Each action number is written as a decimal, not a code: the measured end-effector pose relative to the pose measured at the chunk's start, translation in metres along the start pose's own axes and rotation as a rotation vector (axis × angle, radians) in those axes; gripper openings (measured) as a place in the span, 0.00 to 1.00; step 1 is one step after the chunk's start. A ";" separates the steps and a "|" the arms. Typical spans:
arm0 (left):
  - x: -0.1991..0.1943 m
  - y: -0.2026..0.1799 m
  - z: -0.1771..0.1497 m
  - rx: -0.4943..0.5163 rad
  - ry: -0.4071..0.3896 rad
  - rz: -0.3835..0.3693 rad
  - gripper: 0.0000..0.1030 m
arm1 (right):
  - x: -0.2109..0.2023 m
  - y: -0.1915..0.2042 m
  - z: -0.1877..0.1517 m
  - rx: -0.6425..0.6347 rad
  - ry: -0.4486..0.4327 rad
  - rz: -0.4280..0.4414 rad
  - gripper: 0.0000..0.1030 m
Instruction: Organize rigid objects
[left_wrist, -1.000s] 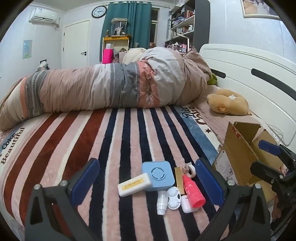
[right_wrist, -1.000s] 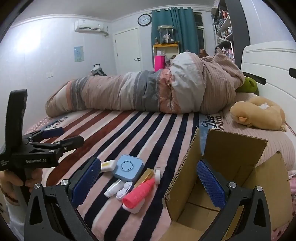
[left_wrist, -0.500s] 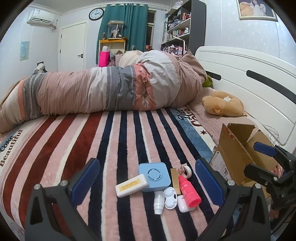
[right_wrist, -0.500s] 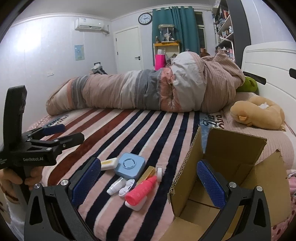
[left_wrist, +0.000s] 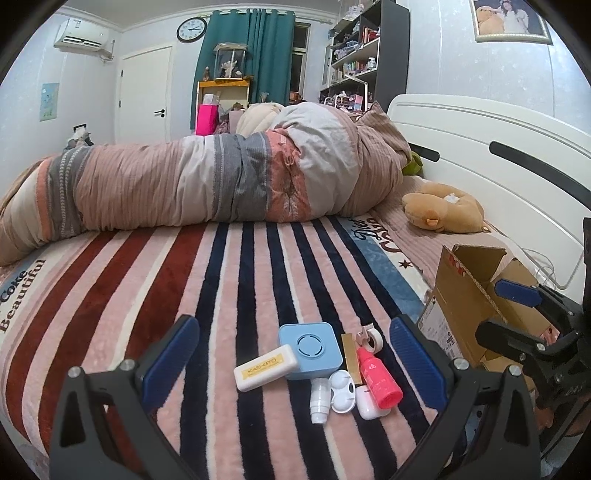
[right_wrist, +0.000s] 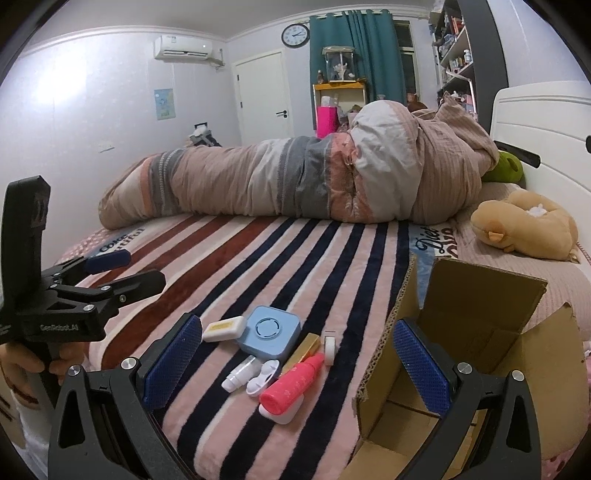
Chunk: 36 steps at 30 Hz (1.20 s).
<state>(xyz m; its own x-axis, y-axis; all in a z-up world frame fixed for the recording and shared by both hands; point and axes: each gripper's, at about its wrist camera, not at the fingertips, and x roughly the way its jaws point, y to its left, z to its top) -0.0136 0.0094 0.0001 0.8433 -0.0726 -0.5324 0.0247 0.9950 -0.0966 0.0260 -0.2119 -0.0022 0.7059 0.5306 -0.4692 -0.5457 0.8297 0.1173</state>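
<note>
With both the left claw (left_wrist: 293, 363) and the right claw (right_wrist: 297, 363) spread and holding nothing, the pink bottle (right_wrist: 291, 384), lying atop the small clutter on the bed beside the open cardboard box (right_wrist: 476, 332), is best pinched across its body first.

**What the views conceal**

The white case (left_wrist: 365, 405) lies mostly under the pink bottle (left_wrist: 377, 381), ahead of the left gripper's fingers. The gold bar (right_wrist: 303, 349) disappears beneath the bottle too. The cardboard box (right_wrist: 476, 314) runs off the right wrist view's bottom edge; its floor is hidden behind the near wall.
</note>
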 end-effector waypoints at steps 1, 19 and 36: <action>0.000 0.001 0.000 0.001 0.000 -0.002 1.00 | 0.001 0.001 0.000 0.001 0.002 0.005 1.00; -0.001 0.008 0.000 0.002 0.007 -0.001 1.00 | 0.004 0.004 -0.004 0.012 0.008 0.021 1.00; 0.005 0.005 0.002 0.015 0.024 -0.010 1.00 | 0.002 0.004 -0.006 0.013 0.007 0.013 1.00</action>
<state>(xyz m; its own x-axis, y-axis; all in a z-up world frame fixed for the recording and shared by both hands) -0.0082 0.0145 -0.0015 0.8300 -0.0842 -0.5514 0.0417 0.9951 -0.0892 0.0227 -0.2082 -0.0077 0.6957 0.5401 -0.4736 -0.5489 0.8250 0.1346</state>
